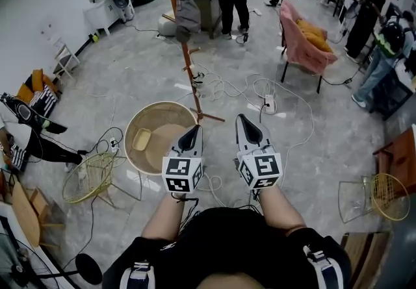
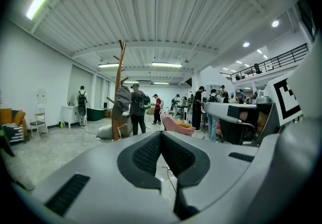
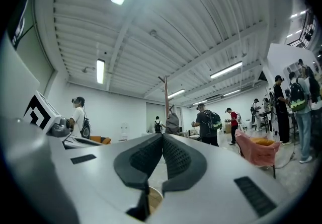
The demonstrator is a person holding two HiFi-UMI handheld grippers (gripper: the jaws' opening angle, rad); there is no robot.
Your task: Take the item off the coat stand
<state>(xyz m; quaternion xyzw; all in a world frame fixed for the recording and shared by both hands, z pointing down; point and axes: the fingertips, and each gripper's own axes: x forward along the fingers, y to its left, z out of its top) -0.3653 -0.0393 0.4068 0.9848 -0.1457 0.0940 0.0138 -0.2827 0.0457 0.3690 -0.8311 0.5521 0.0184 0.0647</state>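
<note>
A tall wooden coat stand [image 1: 184, 54] rises from the grey floor ahead of me, with a grey garment [image 1: 187, 16] hanging on one of its pegs. The same stand [image 2: 119, 87] and grey garment [image 2: 123, 99] show in the left gripper view, and the stand [image 3: 166, 99] with its garment [image 3: 173, 122] in the right gripper view. My left gripper [image 1: 193, 130] and right gripper [image 1: 245, 124] are held side by side near the stand's foot, well short of the garment. Both are shut, their jaws meeting with nothing between them.
A round wicker basket [image 1: 147, 117] stands on the floor left of the stand's base. Cables and a power strip [image 1: 269, 104] lie to the right. A chair draped in pink cloth [image 1: 300, 42] and several people stand farther off. Yellow wire stools [image 1: 90, 177] flank me.
</note>
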